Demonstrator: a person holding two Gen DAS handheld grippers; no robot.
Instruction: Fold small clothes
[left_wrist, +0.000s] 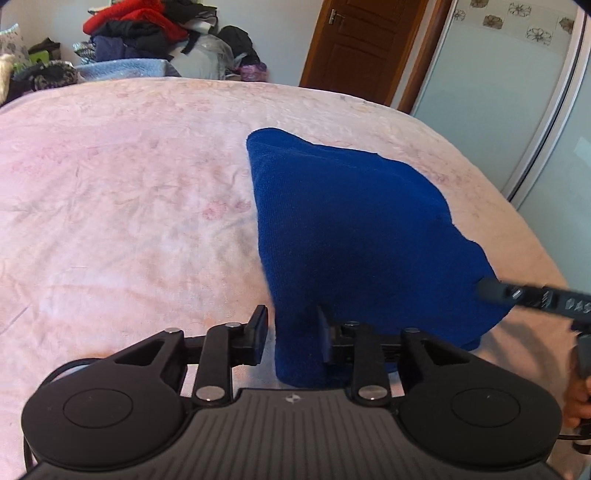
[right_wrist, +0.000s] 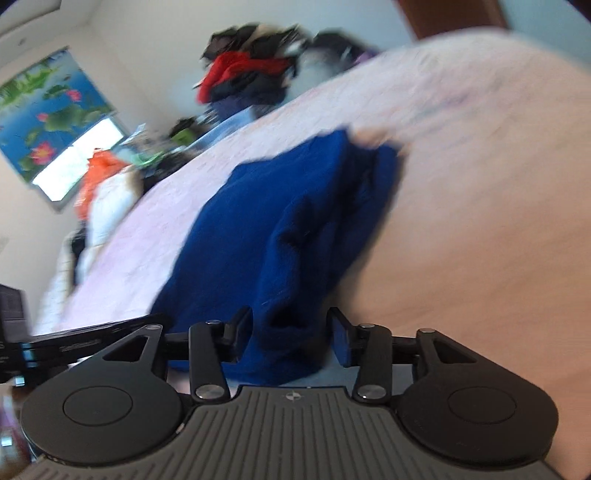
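One blue garment (left_wrist: 354, 236) lies on the pink bed (left_wrist: 129, 206), at 3 o'clock from the bed's centre in the left wrist view, already doubled but still uneven. Left tongs (left_wrist: 291, 334) and right tongs (right_wrist: 291, 332) are spread, each straddling a near edge fold without pinching it. Judged remaining: at least one further fold and squaring of the edges.

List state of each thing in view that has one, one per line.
blue garment: partly folded on the bed, near edge between both grippers' fingers.
left gripper: part open, cloth in the gap, left pad clear of it.
right gripper: part open, cloth bunched between; frame blurred.
wooden door: shut.
clothes pile: heaped, unfolded.
pink bedspread: spread, lightly creased.
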